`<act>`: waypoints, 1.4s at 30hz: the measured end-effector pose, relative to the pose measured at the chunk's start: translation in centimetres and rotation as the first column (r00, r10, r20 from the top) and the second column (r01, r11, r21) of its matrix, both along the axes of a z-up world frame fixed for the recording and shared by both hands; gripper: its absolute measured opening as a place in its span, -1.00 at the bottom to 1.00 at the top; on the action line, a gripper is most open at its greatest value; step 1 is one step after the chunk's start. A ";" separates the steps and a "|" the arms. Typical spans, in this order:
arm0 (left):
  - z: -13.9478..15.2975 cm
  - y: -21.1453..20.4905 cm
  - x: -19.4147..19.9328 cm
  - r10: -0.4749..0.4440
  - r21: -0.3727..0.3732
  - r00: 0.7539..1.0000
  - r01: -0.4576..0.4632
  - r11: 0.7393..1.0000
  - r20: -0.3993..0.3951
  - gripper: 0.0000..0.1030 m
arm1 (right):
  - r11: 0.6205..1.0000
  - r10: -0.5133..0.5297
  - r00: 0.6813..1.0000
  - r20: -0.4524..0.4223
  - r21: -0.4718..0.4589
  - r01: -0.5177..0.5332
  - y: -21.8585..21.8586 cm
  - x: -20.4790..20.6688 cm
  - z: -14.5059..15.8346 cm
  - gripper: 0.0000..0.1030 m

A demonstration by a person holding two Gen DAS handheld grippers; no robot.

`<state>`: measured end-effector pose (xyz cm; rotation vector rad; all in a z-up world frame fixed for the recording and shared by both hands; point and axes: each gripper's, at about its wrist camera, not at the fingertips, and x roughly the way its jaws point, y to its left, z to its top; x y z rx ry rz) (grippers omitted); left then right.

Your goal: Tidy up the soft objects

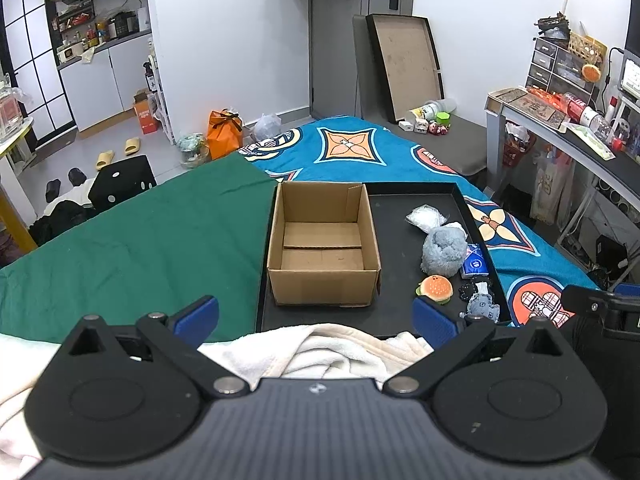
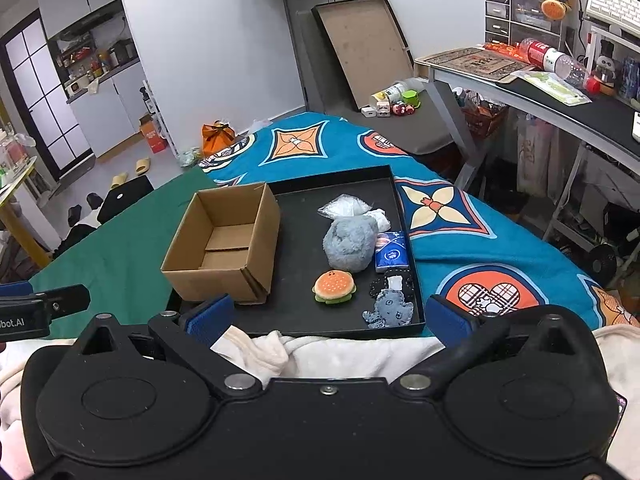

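Note:
A black tray point(image 1: 394, 312) point(image 2: 296, 314) lies on the bed. An empty cardboard box point(image 1: 324, 244) point(image 2: 224, 240) stands in its left part. To the right lie a grey plush ball point(image 1: 444, 250) point(image 2: 350, 244), a burger plush point(image 1: 436, 289) point(image 2: 334, 287), a blue tissue pack point(image 1: 474, 262) point(image 2: 391, 251), a clear plastic bag point(image 1: 424, 216) point(image 2: 344, 206) and a small grey cloth toy point(image 1: 484, 306) point(image 2: 390, 308). My left gripper point(image 1: 316, 316) is open and empty, near the tray's front edge. My right gripper point(image 2: 328, 316) is open and empty, also near the front edge.
A white blanket point(image 1: 320, 352) point(image 2: 340, 356) lies bunched under both grippers. A green cloth point(image 1: 132, 240) covers the bed's left, a blue patterned cover point(image 2: 460, 216) the right. A desk point(image 2: 560, 112) stands at the right. The right gripper's finger point(image 1: 588, 300) shows in the left wrist view.

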<state>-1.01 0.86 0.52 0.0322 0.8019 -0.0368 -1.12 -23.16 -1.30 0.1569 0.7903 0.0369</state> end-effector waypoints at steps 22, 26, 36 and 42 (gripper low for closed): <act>-0.4 -0.1 -0.1 0.005 -0.001 1.000 -0.005 1.000 -0.005 0.98 | 1.000 0.004 1.000 -0.011 -0.020 -0.004 0.5 -0.2 -0.1 1.00; -0.5 0.0 -0.1 0.001 -0.001 1.000 -0.001 1.000 -0.002 0.98 | 1.000 0.000 1.000 -0.011 -0.023 -0.001 0.5 -0.3 -0.2 1.00; -0.7 -0.4 -0.2 0.004 -0.003 1.000 -0.004 1.000 -0.008 0.98 | 1.000 0.004 1.000 -0.013 -0.023 -0.004 0.5 -0.3 -0.2 1.00; -0.7 -0.4 -0.2 0.013 -0.007 1.000 -0.013 1.000 -0.012 0.98 | 1.000 0.008 1.000 -0.016 -0.020 -0.009 0.4 -0.3 -0.3 1.00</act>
